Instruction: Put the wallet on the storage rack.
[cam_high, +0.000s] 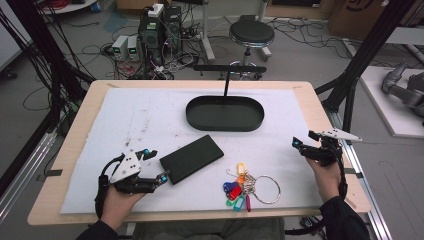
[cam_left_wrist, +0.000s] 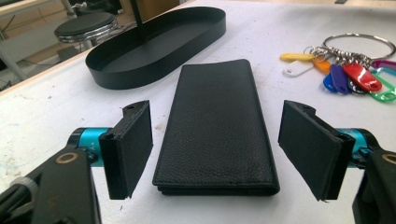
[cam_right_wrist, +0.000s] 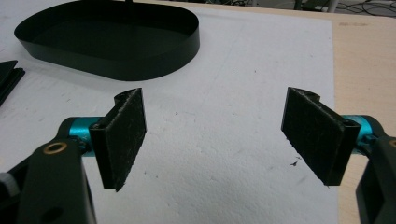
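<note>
Left hand-held gripper (cam_left_wrist: 215, 149) wide around wallet (cam_left_wrist: 217, 128) edges

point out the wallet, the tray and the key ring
wallet (cam_left_wrist: 217, 126), left gripper view, middle of its leather face
tray (cam_high: 225, 122), high view, its near wall
key ring (cam_high: 267, 189), high view, left part of the big metal loop, beside the coloured tags

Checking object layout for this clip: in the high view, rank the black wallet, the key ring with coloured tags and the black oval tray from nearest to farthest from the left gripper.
From the left gripper:
1. Black wallet, just ahead of its open jaws, near the mat's middle.
2. Key ring with coloured tags, farther right, near the front edge.
3. Black oval tray, farthest, toward the back of the mat.
</note>
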